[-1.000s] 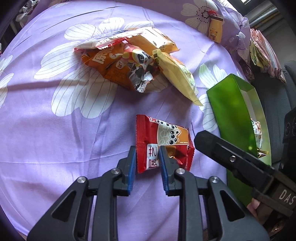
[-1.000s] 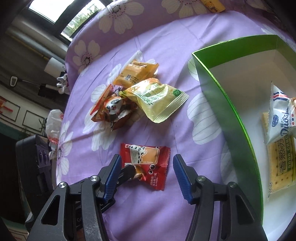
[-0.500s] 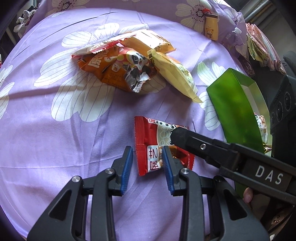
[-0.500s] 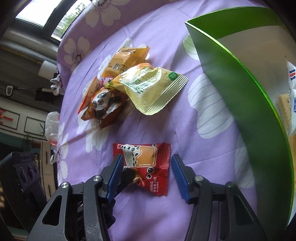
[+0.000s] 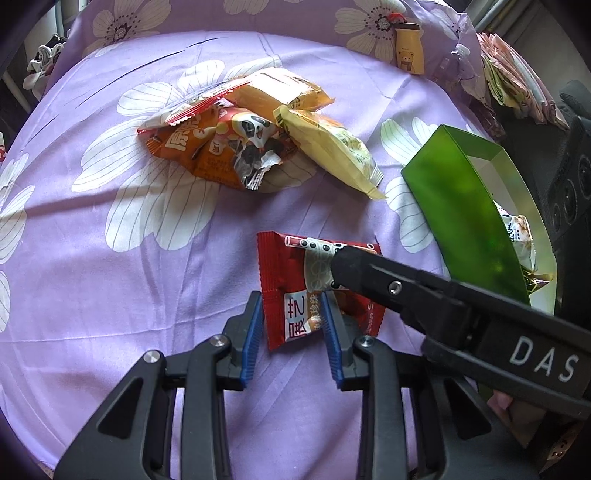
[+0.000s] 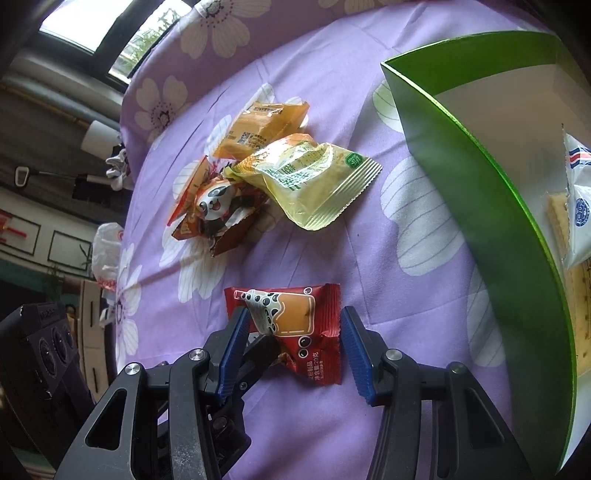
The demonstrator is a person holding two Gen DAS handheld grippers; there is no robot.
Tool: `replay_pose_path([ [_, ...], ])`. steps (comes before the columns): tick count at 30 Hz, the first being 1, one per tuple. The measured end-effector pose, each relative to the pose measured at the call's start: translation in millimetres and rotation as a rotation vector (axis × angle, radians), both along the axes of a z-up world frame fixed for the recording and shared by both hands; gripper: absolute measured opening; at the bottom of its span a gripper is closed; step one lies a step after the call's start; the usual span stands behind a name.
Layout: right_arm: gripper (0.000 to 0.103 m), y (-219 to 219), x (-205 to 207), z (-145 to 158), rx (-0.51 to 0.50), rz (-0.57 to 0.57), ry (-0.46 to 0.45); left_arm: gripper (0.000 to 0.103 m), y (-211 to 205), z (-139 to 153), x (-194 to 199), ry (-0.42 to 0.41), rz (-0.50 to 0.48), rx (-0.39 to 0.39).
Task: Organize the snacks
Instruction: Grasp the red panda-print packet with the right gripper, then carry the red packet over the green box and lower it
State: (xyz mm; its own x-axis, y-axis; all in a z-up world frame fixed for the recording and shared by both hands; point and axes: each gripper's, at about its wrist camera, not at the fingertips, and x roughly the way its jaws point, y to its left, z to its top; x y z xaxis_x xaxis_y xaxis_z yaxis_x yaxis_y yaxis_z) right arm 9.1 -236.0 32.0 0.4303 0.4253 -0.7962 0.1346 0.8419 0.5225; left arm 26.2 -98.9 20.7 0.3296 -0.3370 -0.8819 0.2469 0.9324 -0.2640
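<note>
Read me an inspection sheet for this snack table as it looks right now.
Surface: purple flowered cloth, wrinkled.
Job's things: red packet lying apart; pile of snack packets; green box holding cracker packets.
Clutter: small bear bottle at the far edge.
Grippers: left claw and right claw have both just been closing, pads on the red packet.
Cables: nothing seen.
Surroundings: window, white bag beyond the cloth.
</note>
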Motion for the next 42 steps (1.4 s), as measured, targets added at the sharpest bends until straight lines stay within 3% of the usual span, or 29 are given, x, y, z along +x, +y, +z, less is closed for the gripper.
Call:
replay_pose_path([
  [10, 0.054, 1.8, -15.0, 35.6, -0.093, -0.024, -0.122, 0.031, -9.0, 14.9, -3.5, -0.046, 0.000, -0.052],
  [18, 0.054, -10.3, -24.1, 55.1, -0.062, -0.038, -0.179, 0.031, -11.9, 37.3, -10.3, -0.108, -0.017, -0.087],
  [35, 0.054, -47.3, -49.4, 93.3, -0.055, -0.109, -0.294, 0.031, -45.5, 95.2, -27.0, -0.319, -0.093, -0.096],
  [42, 0.054, -77.0, -62.1, 106.3, -0.025, -0.161, -0.341, 0.031, -70.2, 106.5, -27.5, -0.336, -0.130, -0.126],
])
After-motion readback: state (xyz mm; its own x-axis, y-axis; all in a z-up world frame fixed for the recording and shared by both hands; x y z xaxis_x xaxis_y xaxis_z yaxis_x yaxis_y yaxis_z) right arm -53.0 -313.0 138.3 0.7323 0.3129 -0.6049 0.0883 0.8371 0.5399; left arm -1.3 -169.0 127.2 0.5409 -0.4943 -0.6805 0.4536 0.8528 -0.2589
